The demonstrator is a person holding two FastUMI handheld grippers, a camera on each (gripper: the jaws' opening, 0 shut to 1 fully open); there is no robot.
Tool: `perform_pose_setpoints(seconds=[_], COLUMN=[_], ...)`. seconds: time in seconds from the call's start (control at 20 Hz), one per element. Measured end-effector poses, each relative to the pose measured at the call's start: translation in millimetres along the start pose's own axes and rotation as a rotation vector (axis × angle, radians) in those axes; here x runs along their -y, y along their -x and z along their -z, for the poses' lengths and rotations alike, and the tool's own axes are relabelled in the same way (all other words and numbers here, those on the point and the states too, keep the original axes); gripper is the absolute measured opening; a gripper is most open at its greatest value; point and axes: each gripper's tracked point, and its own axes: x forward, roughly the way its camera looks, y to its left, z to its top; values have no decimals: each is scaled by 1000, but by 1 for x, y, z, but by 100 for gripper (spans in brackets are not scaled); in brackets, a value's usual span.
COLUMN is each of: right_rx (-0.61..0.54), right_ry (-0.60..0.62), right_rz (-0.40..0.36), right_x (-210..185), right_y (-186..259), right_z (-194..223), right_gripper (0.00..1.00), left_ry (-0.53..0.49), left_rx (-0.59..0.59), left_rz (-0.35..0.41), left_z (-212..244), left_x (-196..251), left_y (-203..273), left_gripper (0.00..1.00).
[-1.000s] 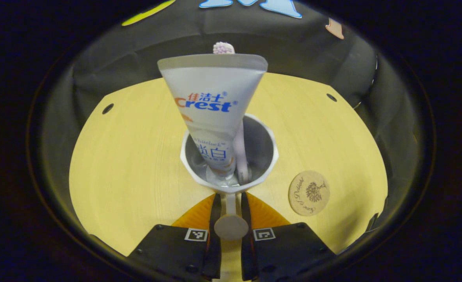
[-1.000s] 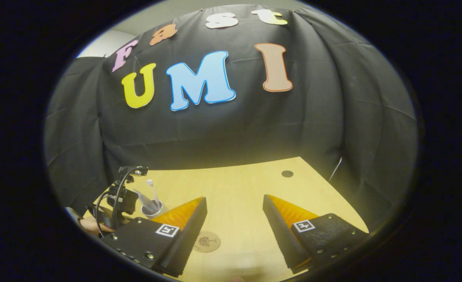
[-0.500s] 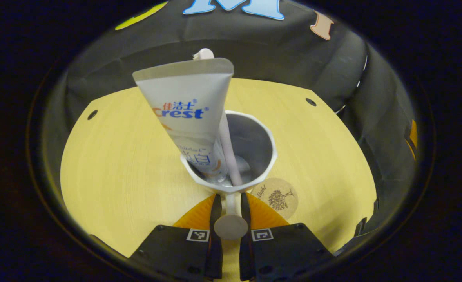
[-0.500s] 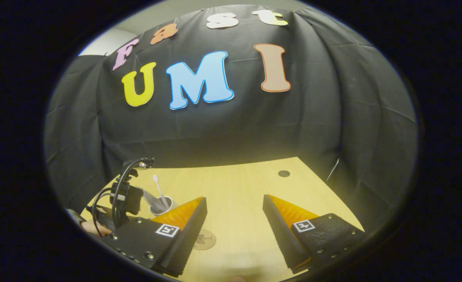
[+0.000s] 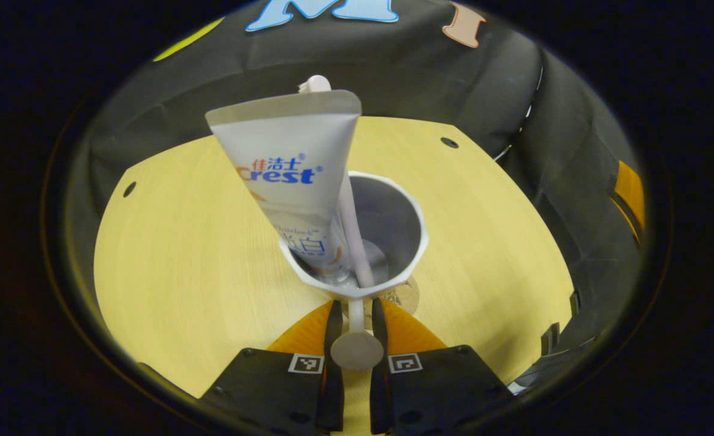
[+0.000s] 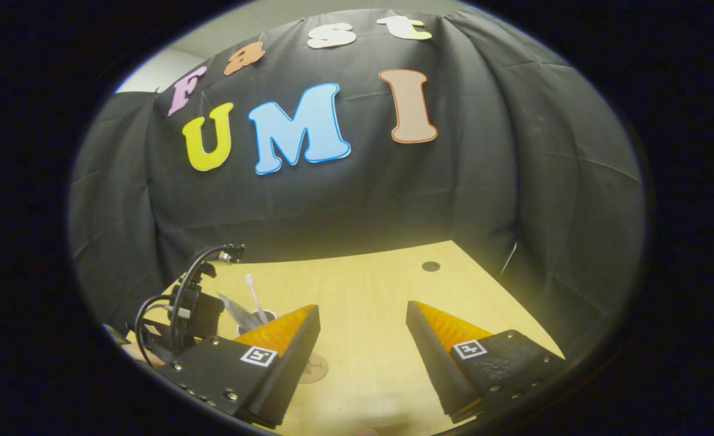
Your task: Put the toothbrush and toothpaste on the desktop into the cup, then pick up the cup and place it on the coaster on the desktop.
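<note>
In the left gripper view, a white cup (image 5: 414, 233) holds a toothpaste tube (image 5: 293, 163) and a pale toothbrush (image 5: 350, 230), both standing up and leaning left. My left gripper (image 5: 353, 315) is shut on the cup's handle (image 5: 355, 315). Just below the cup's right side, an edge of the round cork coaster (image 5: 408, 292) peeks out. In the right gripper view, my right gripper (image 6: 363, 336) stands open above the table with nothing between its fingers. Far left there, the cup (image 6: 252, 315), the toothbrush (image 6: 254, 295), the left gripper's body (image 6: 194, 309) and the coaster (image 6: 315, 367) appear.
The pale wooden table (image 5: 181, 254) has small dark holes (image 5: 449, 143) near its far corners. Black cloth walls close in behind and on the right. A hand (image 6: 142, 356) holds the left gripper at the far left of the right gripper view.
The left gripper has carried the cup rightward toward the coaster, which has slid from beside the cup to mostly under it. The right gripper has barely moved.
</note>
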Motion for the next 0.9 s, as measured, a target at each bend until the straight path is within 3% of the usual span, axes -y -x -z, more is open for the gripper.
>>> perform_pose_setpoints(seconds=[0.55,0.9], right_rx=[11,10], right_ry=[8,46], right_rz=[-13,-71], right_x=[16,17], right_y=[10,10], right_z=[-2,-5], right_gripper=[90,90], left_ry=[-11,9], left_rx=[-68,-43], left_rz=[-42,-63], left_z=[30,29], left_x=[14,22], left_y=[-9,-8], left_gripper=[24,35])
